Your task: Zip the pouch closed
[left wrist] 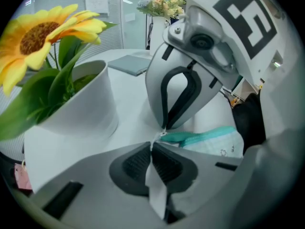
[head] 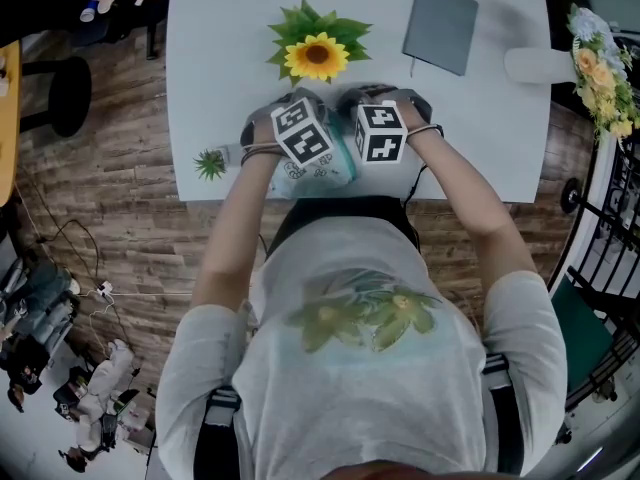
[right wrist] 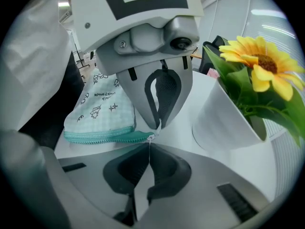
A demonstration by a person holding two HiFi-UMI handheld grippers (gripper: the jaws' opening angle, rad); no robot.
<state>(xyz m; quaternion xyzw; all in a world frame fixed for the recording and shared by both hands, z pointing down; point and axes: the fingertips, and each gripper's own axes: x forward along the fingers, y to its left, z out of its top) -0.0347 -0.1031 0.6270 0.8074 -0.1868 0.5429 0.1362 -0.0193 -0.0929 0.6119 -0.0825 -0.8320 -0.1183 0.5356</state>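
Observation:
A pale green checked pouch (head: 318,173) with a teal zipper (right wrist: 105,137) lies at the near edge of the white table (head: 220,78). It is mostly hidden under the two marker cubes (head: 300,133) in the head view. Both grippers point steeply down and meet at the same end of the zipper. My left gripper (left wrist: 152,146) is shut, its tips pinching the pouch (left wrist: 214,144) at that end. My right gripper (right wrist: 149,148) is shut too, its tips pinching the small silver zipper pull (right wrist: 152,138). The zipper looks drawn together along the stretch I can see.
A white pot with a sunflower (head: 317,56) stands just beyond the grippers. A grey notebook (head: 440,25) lies at the far right. A small green sprig (head: 210,163) sits left of the pouch, and a flower bouquet (head: 600,68) stands off the table's right side.

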